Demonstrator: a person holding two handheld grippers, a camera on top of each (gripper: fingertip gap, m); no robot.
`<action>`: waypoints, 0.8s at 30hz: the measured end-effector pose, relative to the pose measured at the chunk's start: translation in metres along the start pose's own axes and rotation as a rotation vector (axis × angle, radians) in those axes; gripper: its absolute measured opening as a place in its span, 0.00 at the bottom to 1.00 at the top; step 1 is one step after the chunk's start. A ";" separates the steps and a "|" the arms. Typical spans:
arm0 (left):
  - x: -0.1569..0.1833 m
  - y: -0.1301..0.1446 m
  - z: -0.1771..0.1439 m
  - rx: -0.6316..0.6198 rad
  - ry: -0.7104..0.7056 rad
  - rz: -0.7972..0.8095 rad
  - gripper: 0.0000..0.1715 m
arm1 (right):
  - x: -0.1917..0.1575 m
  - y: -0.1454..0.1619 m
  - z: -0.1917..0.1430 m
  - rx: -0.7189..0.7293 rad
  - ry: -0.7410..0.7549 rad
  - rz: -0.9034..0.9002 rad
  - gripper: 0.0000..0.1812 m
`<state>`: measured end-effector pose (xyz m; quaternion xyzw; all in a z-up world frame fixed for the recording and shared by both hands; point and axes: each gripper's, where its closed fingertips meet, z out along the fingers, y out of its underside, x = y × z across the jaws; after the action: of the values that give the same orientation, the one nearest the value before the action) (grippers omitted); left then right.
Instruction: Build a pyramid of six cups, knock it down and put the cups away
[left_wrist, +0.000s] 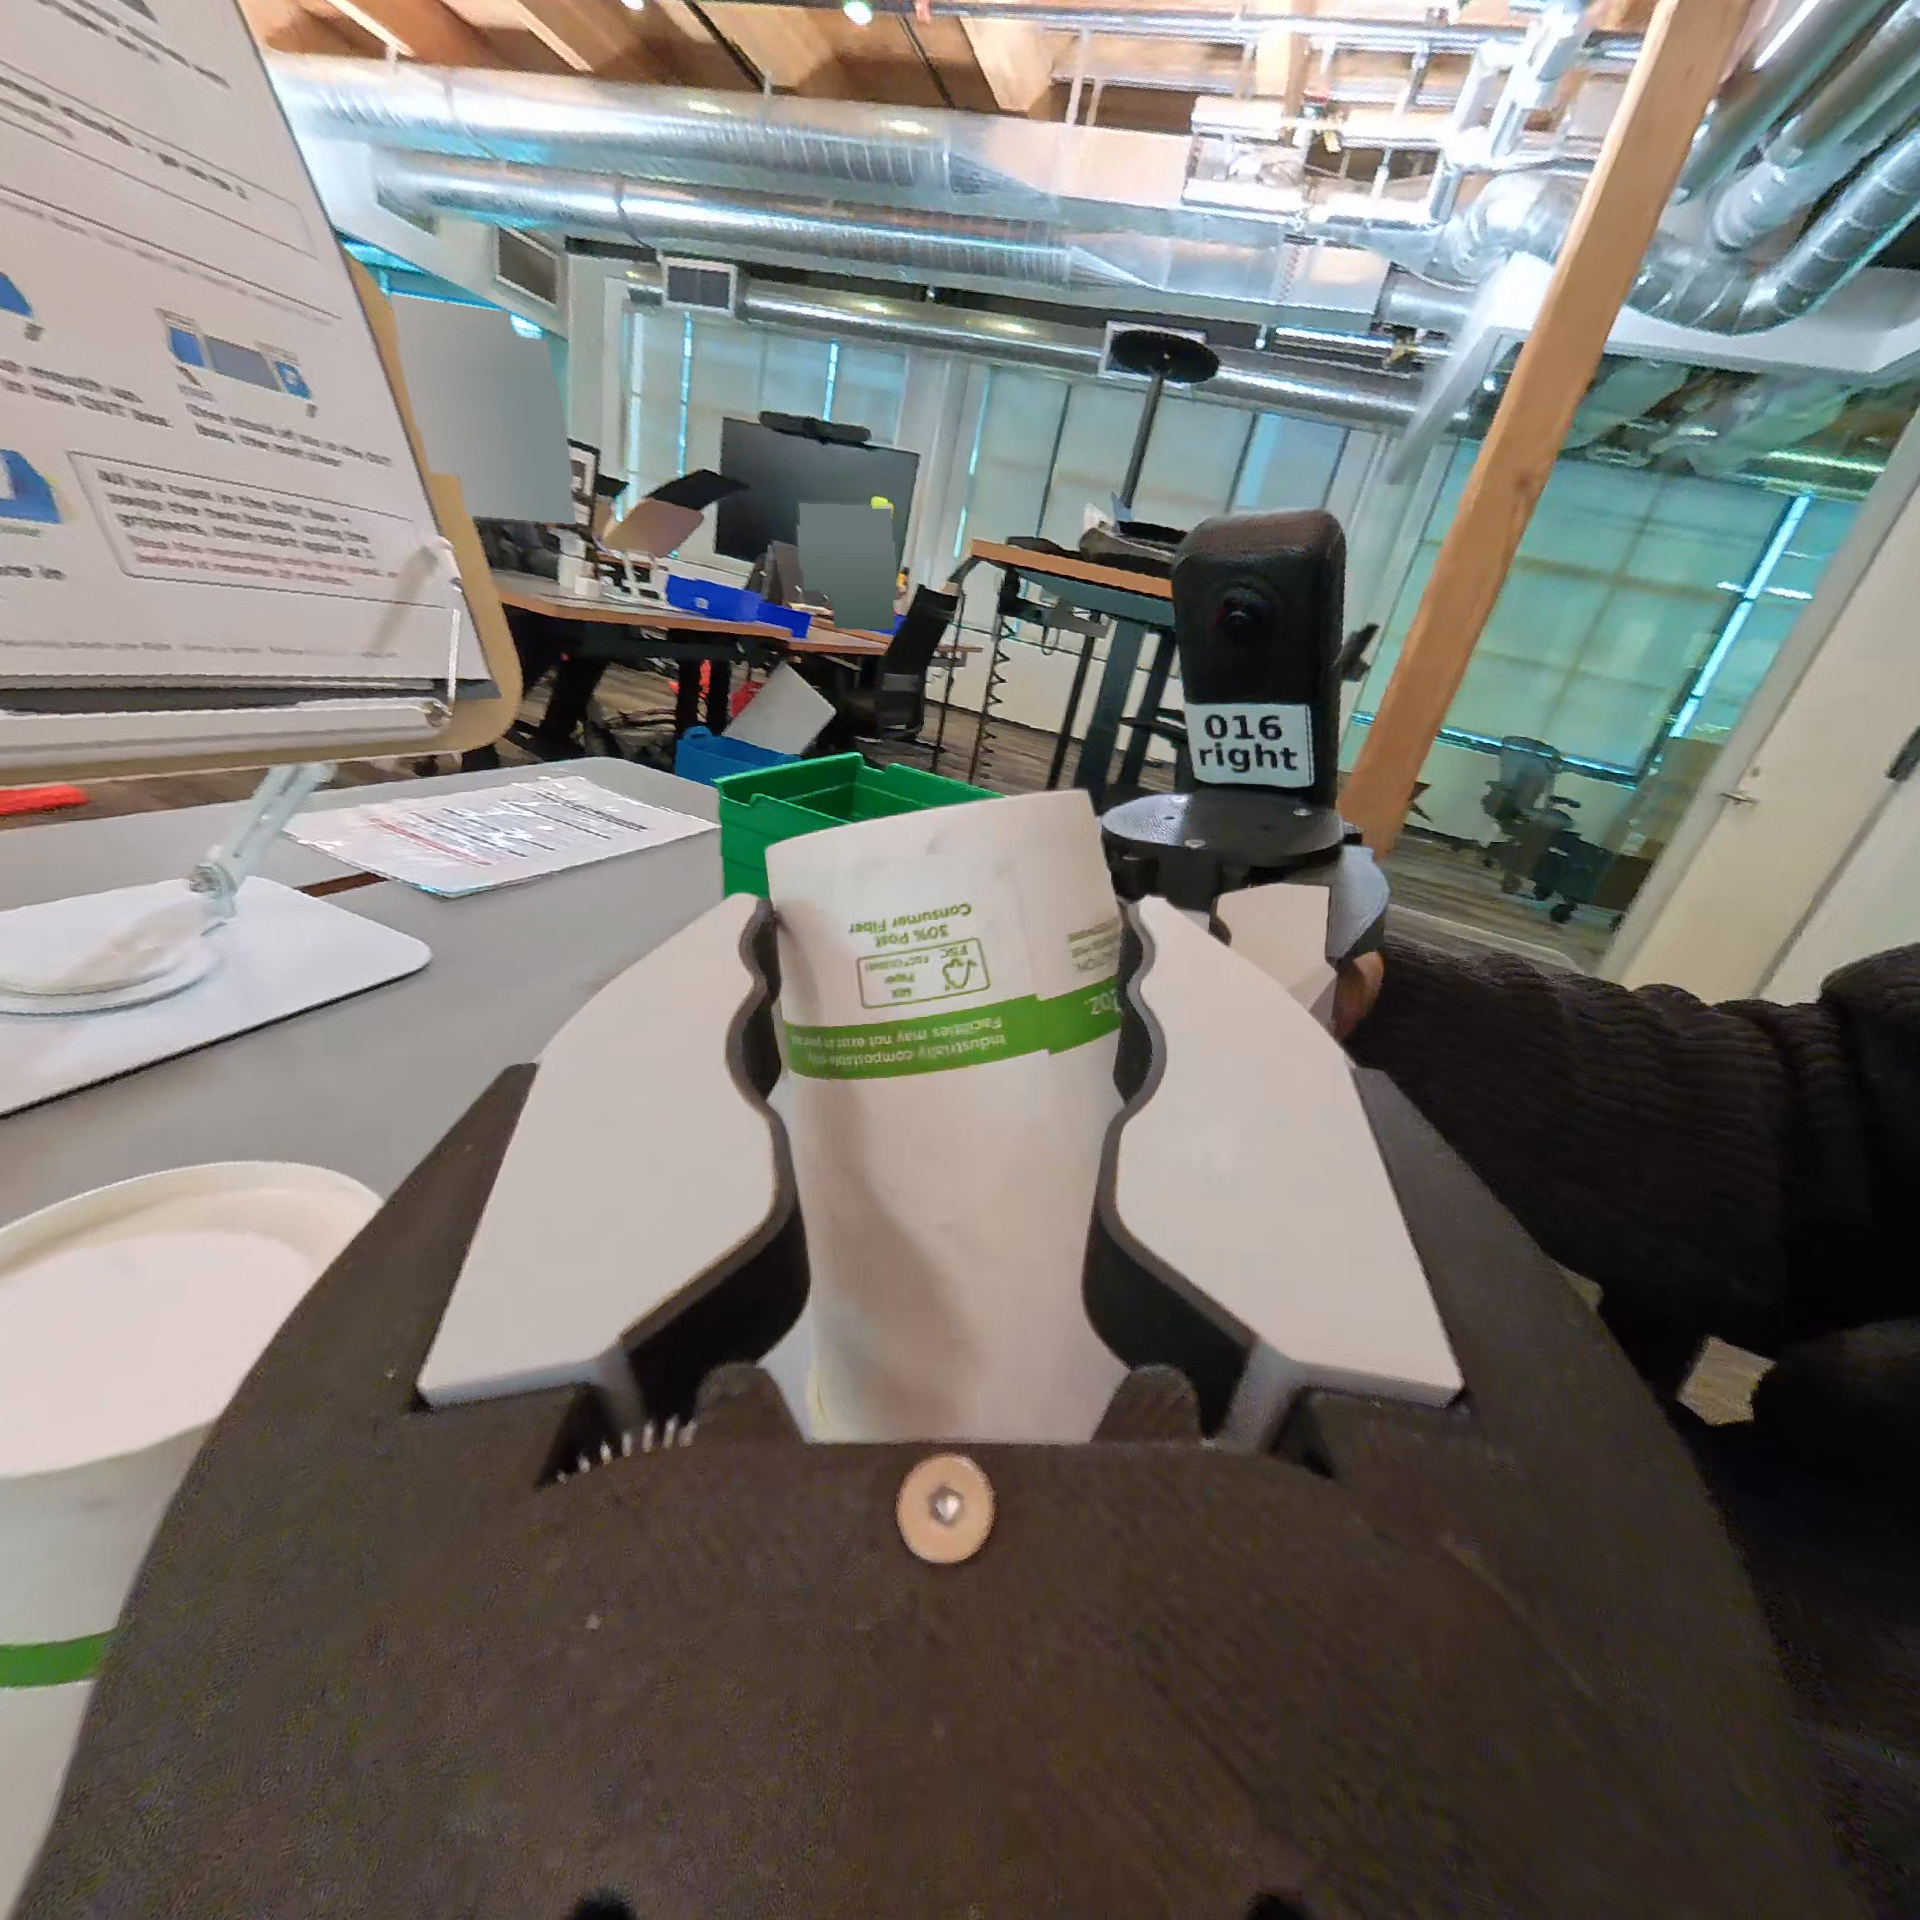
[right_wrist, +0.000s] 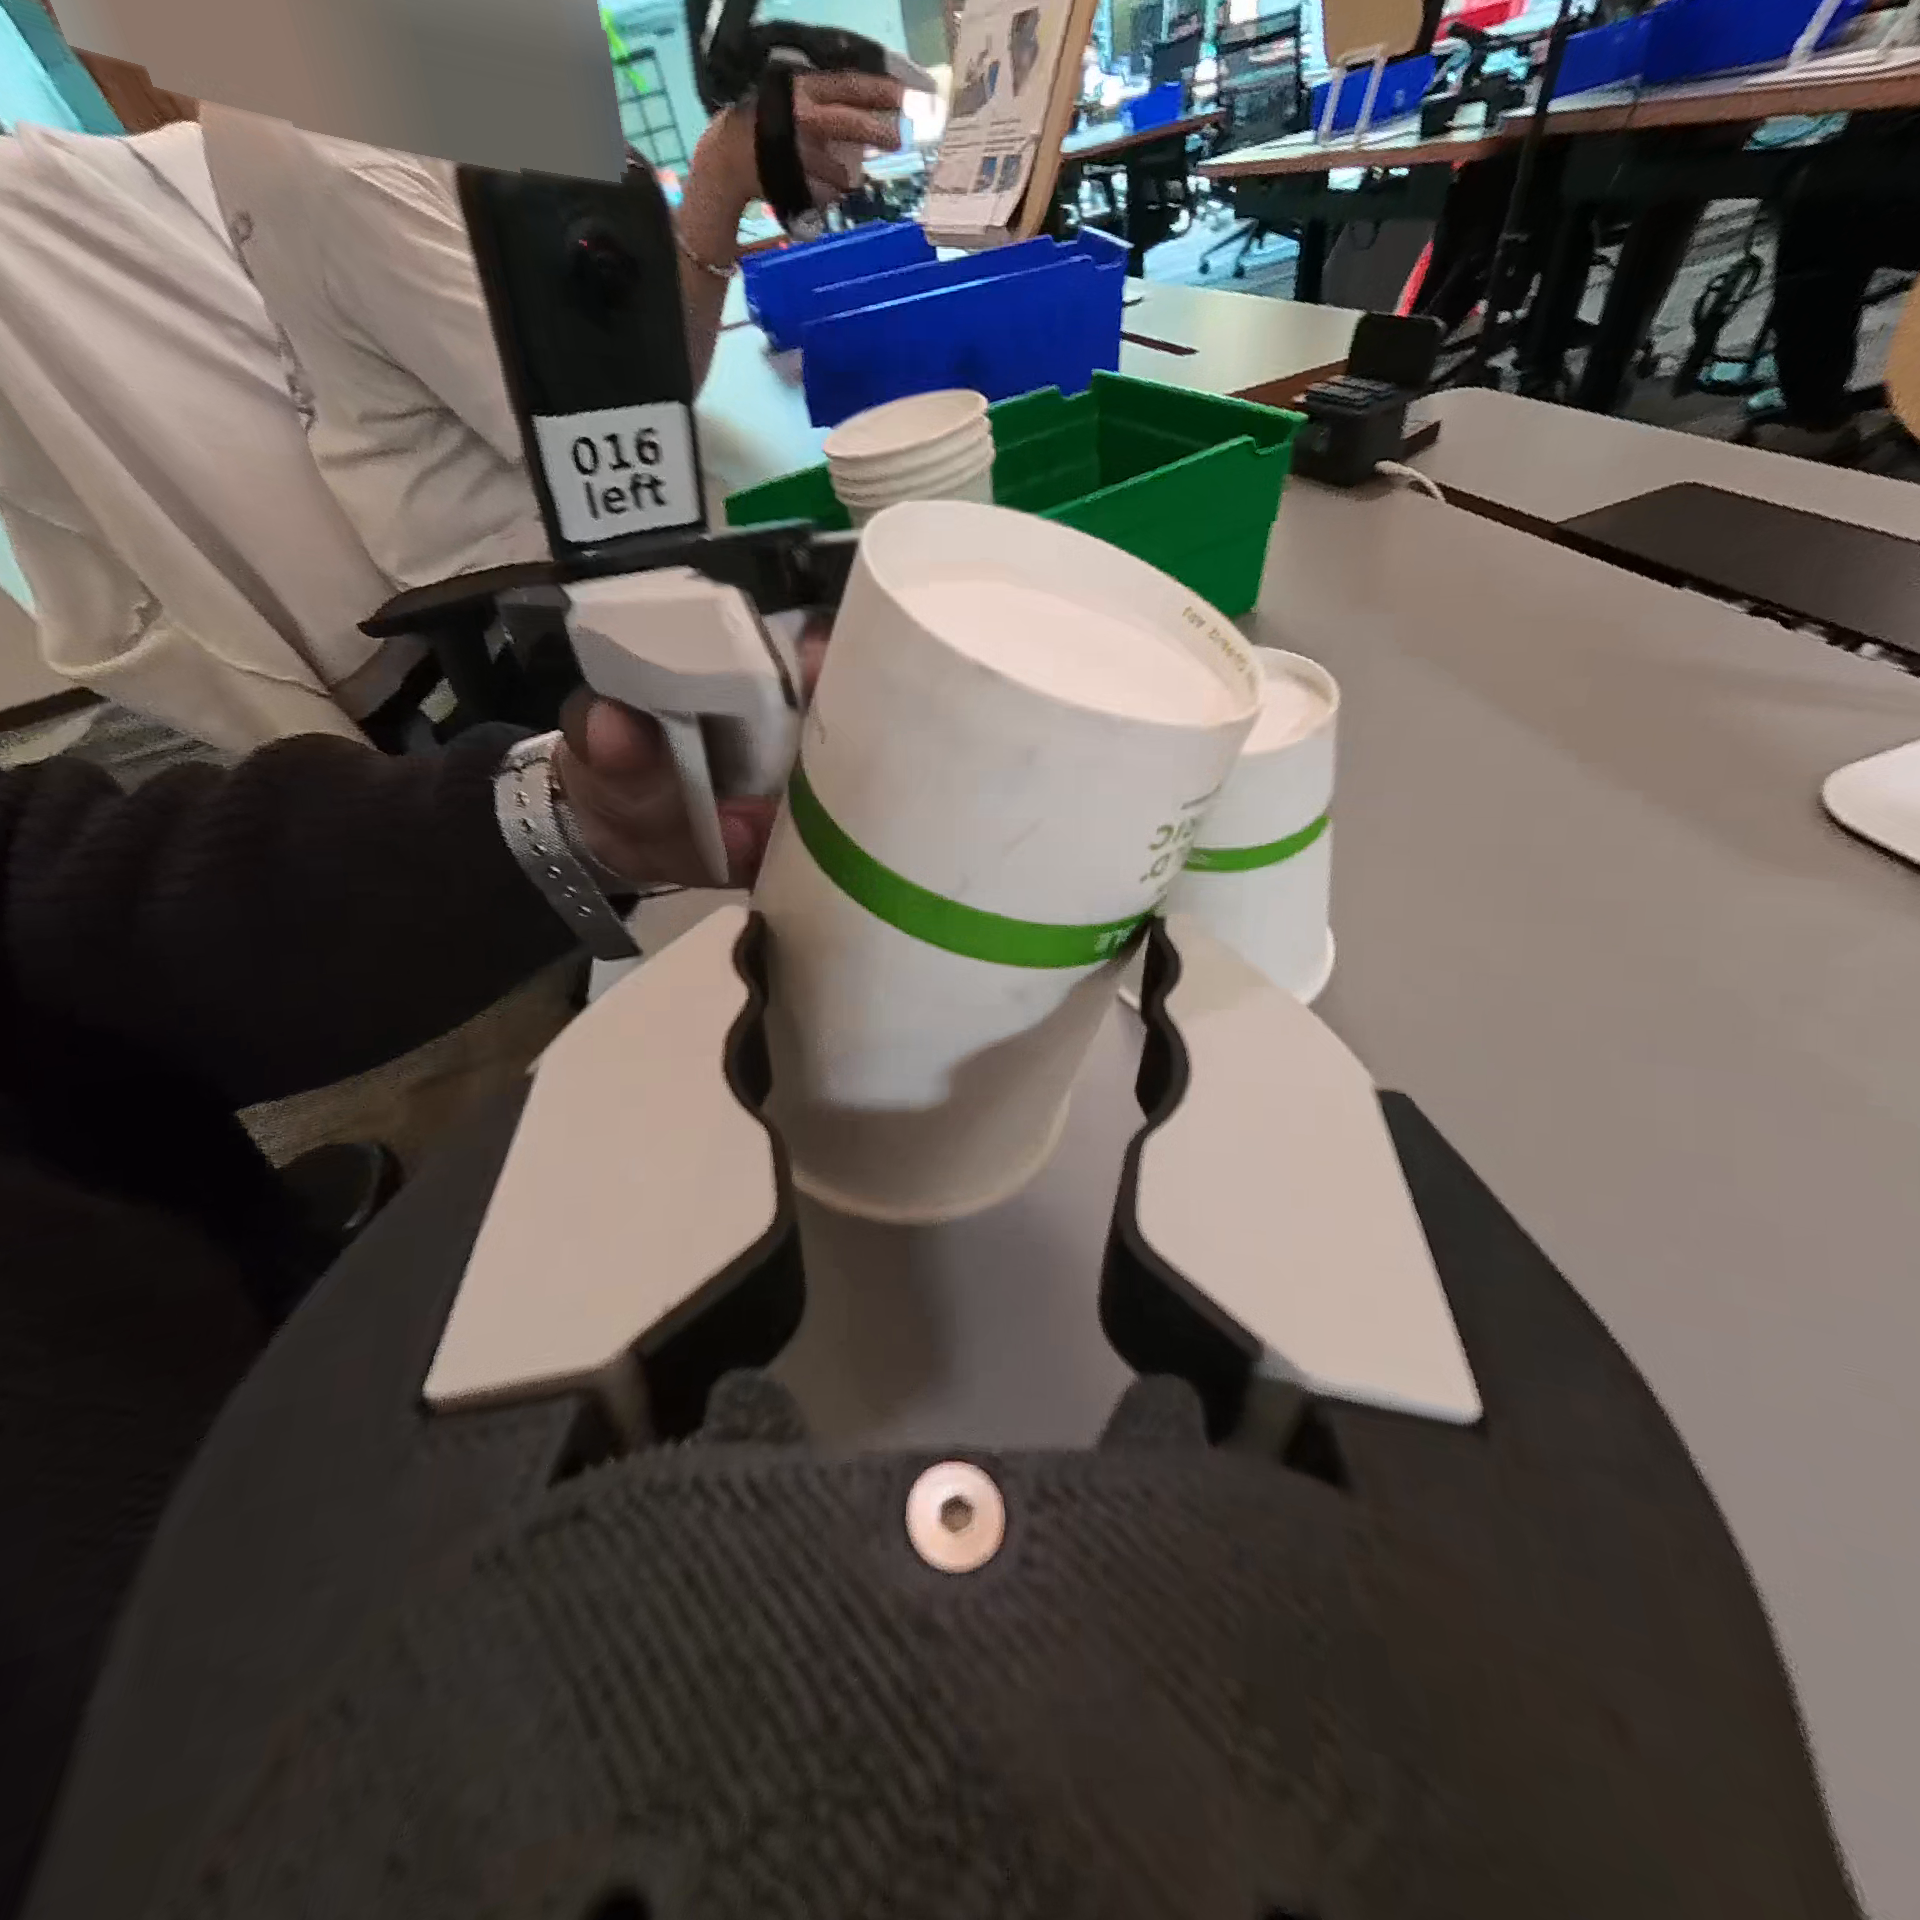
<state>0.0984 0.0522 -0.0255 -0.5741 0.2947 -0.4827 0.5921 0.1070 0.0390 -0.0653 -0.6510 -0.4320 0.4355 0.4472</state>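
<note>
My left gripper (left_wrist: 945, 935) is shut on a white paper cup with a green band (left_wrist: 935, 1143), held base away from me and squeezed narrow between the fingers. In the right wrist view the same cup (right_wrist: 1018, 748) is tilted, base up, with what looks like a second cup rim (right_wrist: 935, 1184) nested under it. My right gripper (right_wrist: 951, 935) has its fingertips pressed on both sides at the green band. The left gripper (right_wrist: 727, 675) grips it from the left. The right gripper (left_wrist: 1268, 914) shows behind the cup in the left wrist view.
Another upside-down cup (right_wrist: 1257, 821) stands on the grey table (right_wrist: 1558, 831), also seen close by (left_wrist: 125, 1403). A green bin (right_wrist: 1143, 468) holds a cup stack (right_wrist: 914, 457), with blue bins (right_wrist: 956, 322) behind. A document stand (left_wrist: 187, 416) and a person in white (right_wrist: 208, 416) are near.
</note>
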 end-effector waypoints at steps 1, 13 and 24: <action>-0.003 -0.001 -0.002 0.010 -0.011 0.006 0.37 | 0.005 0.003 -0.001 -0.007 0.016 0.001 0.39; -0.081 -0.021 -0.059 0.157 -0.435 -0.039 0.37 | 0.095 0.052 -0.012 -0.166 0.449 -0.145 0.39; -0.108 0.024 -0.082 -0.051 -0.641 -0.109 0.39 | 0.117 0.076 0.007 -0.256 0.503 -0.273 0.38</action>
<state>-0.0084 0.1148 -0.0848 -0.7264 0.0743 -0.3008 0.6135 0.1421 0.1342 -0.1605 -0.7253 -0.4426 0.1391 0.5087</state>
